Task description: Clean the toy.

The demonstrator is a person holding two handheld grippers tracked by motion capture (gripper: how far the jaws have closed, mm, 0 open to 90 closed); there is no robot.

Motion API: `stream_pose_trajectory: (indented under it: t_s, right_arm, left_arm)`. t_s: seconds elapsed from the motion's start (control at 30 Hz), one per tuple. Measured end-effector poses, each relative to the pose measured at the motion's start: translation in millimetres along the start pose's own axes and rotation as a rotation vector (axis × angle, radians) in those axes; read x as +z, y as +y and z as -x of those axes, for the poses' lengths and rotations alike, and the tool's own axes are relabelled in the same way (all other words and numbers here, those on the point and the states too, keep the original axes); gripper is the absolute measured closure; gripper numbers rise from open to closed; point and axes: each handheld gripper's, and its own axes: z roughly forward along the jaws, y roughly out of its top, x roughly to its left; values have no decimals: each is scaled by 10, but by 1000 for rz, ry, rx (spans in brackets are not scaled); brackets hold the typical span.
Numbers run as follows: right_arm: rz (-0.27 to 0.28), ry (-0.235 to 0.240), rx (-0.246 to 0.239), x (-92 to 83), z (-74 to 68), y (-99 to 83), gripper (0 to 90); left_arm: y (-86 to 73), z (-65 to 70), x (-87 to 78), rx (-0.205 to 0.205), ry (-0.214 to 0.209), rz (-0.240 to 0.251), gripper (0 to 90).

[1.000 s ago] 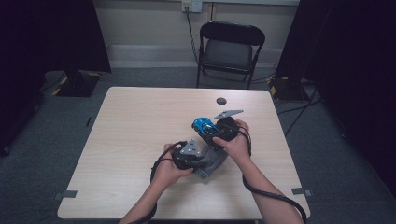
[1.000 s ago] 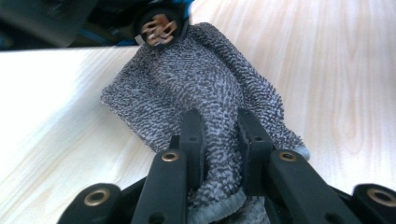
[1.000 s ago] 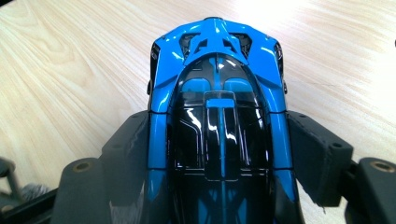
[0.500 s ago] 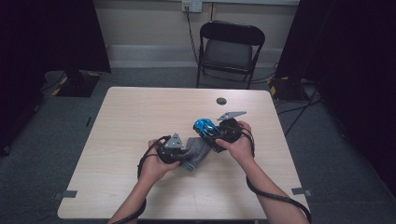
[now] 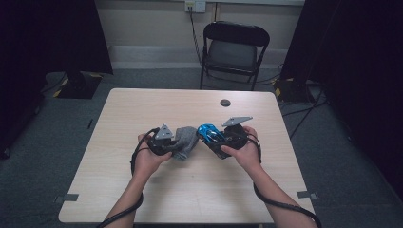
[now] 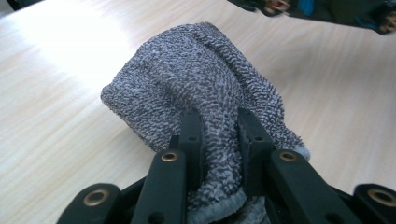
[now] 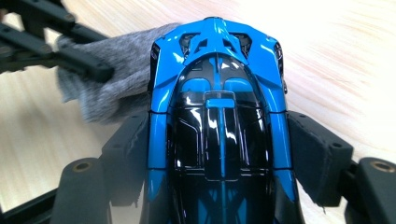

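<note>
Left gripper [image 5: 177,142] and right gripper [image 5: 215,142]: black bodies, each topped by a grey three-cornered plate. Black cable loops from each and trails along the bare forearm; no sleeves worn. Jaws are flat black bars with brass-ringed screw holes and small black bolts; right jaws carry dark, matte pads [image 7: 314,154].

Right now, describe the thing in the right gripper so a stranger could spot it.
On the light wooden table, look just right of centre, where the right gripper is clamped on a toy car. It is glossy blue and black, hard and shiny, unlike the fuzzy grey cloth beside it in the left gripper.
</note>
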Motion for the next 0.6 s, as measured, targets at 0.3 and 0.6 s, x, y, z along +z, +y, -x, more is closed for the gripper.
stream_pose_trajectory:
  t_s: [0.3, 0.6]
  right_arm:
    - [5, 13, -29, -56, -109, -18, 282]
    - [-3, 1, -37, -21, -174, -39, 281]
  left_arm:
    - [58, -31, 32, -10, 23, 16, 749]
    - [126, 79, 25, 6, -14, 48, 749]
